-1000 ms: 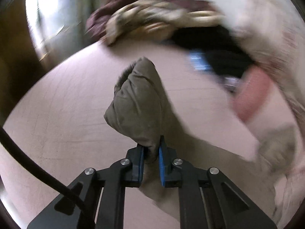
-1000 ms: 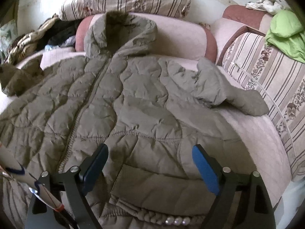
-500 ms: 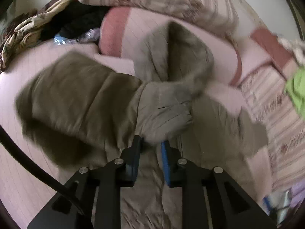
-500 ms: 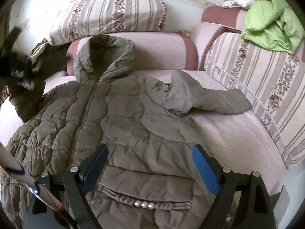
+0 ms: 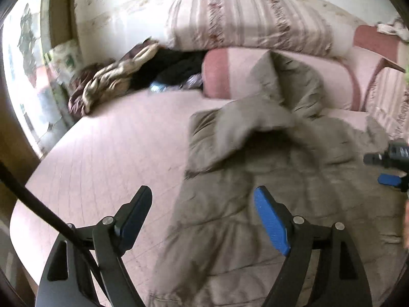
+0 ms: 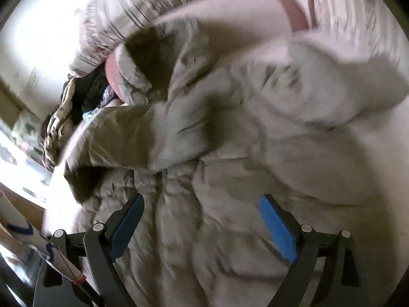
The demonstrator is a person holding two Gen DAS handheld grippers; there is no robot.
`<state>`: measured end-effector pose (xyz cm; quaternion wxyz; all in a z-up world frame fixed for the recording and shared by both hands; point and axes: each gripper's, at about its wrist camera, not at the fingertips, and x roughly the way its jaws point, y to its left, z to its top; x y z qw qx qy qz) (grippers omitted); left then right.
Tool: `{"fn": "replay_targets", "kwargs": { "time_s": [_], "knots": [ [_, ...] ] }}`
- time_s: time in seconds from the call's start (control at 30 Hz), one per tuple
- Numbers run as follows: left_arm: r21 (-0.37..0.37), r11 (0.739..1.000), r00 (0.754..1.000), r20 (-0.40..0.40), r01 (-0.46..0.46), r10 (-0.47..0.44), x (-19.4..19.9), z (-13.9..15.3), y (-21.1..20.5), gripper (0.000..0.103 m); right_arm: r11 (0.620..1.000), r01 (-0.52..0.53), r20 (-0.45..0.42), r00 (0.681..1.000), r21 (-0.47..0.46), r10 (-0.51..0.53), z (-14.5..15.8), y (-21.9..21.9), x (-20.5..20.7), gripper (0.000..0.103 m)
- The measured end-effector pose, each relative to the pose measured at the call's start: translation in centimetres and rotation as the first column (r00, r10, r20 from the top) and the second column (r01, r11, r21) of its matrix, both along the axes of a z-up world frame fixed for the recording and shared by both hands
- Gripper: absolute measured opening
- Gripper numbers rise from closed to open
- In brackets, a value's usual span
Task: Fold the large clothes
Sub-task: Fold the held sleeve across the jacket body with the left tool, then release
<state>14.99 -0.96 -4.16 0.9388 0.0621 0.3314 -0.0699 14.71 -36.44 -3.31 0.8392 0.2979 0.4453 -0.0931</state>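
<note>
An olive quilted hooded jacket [image 5: 255,192] lies spread on the pink bed [image 5: 115,153], hood [image 5: 288,81] toward the pillows. Its left sleeve [image 5: 230,133] now lies folded across the chest. My left gripper [image 5: 203,217] is open and empty above the jacket's left side. In the right wrist view the jacket [image 6: 230,204] fills the frame, with the folded left sleeve [image 6: 143,138] over the zip and the right sleeve [image 6: 319,84] lying out at the upper right. My right gripper [image 6: 202,220] is open and empty above the jacket's middle. It also shows at the left wrist view's right edge [image 5: 391,168].
A striped pillow [image 5: 250,23] and a pink bolster [image 5: 225,71] lie at the bed's head. A heap of dark and patterned clothes [image 5: 122,81] sits at the far left corner. A striped cushion [image 5: 388,102] stands at the right. A window [image 5: 23,76] is at the left.
My left gripper carried the left sleeve over the jacket's chest, opened and let it go. My right gripper stayed open and swung closer over the jacket, tilting.
</note>
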Motion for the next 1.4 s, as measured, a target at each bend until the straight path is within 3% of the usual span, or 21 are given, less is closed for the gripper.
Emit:
{"fn": "replay_targets", "kwargs": {
  "time_s": [0.17,0.27,0.33,0.37,0.43,0.5,0.57,0.7,0.87,0.93,1.07,1.2,1.3,1.4],
  "knots": [
    [-0.067,0.997,0.993,-0.119,-0.030,0.022,2.7,-2.6,2.2,0.081,0.991,0.121,-0.076,0.990,0.064,-0.116,-3.7,-1.3,4.8,0.094],
    [-0.116,0.992,0.984,-0.177,-0.049,0.027,4.0,-3.7,2.7,0.081,0.975,0.205,-0.092,0.976,0.084,-0.198,-4.4,-2.1,6.7,0.094],
    [-0.125,0.990,0.979,-0.201,-0.060,0.034,3.9,-4.6,3.0,0.081,0.970,0.230,-0.108,0.969,0.075,-0.221,-4.4,-2.6,7.8,0.067],
    [-0.126,0.990,0.975,-0.217,-0.067,0.038,4.1,-4.9,3.1,0.081,0.974,0.218,-0.119,0.970,0.065,-0.209,-4.3,-2.9,8.5,0.041],
    [-0.128,0.989,0.972,-0.230,-0.071,0.040,4.0,-5.2,3.2,0.081,0.978,0.202,-0.121,0.973,0.051,-0.195,-3.7,-3.7,9.3,0.026],
    [-0.122,0.990,0.968,-0.246,-0.073,0.041,4.2,-5.7,2.9,0.081,0.983,0.183,-0.119,0.976,0.000,-0.182,-3.2,-4.0,9.7,0.021],
    [-0.113,0.991,0.966,-0.256,-0.073,0.042,4.3,-6.3,2.6,0.081,0.985,0.171,-0.127,0.977,-0.021,-0.173,-3.6,-4.1,9.7,0.020],
    [-0.100,0.992,0.965,-0.258,-0.075,0.047,4.2,-6.4,2.3,0.081,0.981,0.192,-0.118,0.975,0.026,-0.187,-5.5,-4.2,7.8,0.020],
    [-0.088,0.992,0.969,-0.239,-0.087,0.063,3.9,-6.3,2.4,0.081,0.986,0.166,-0.133,0.977,-0.007,-0.165,-5.2,-4.0,7.7,0.020],
    [-0.083,0.991,0.970,-0.228,-0.101,0.080,3.5,-6.1,2.4,0.081,0.987,0.158,-0.147,0.976,-0.021,-0.159,-4.5,-4.2,7.8,0.026],
    [-0.094,0.989,0.974,-0.208,-0.111,0.090,2.1,-5.5,2.7,0.081,0.987,0.117,-0.101,0.987,-0.112,-0.128,-0.7,-3.5,5.4,0.053],
    [-0.079,0.991,0.979,-0.182,-0.105,0.089,-0.3,-5.3,2.7,0.081,0.978,0.084,-0.008,0.996,-0.193,-0.087,3.9,-4.7,-0.6,0.057],
    [-0.059,0.992,0.976,-0.194,-0.114,0.101,-1.6,-5.0,2.8,0.081,0.961,0.162,0.053,0.987,-0.224,-0.154,6.3,-7.9,-5.8,0.066],
    [-0.109,0.988,0.973,-0.215,-0.110,0.085,-3.4,-3.3,3.1,0.081,0.918,0.322,0.115,0.946,-0.232,-0.303,7.3,-13.5,-11.2,0.082]
  ]
}}
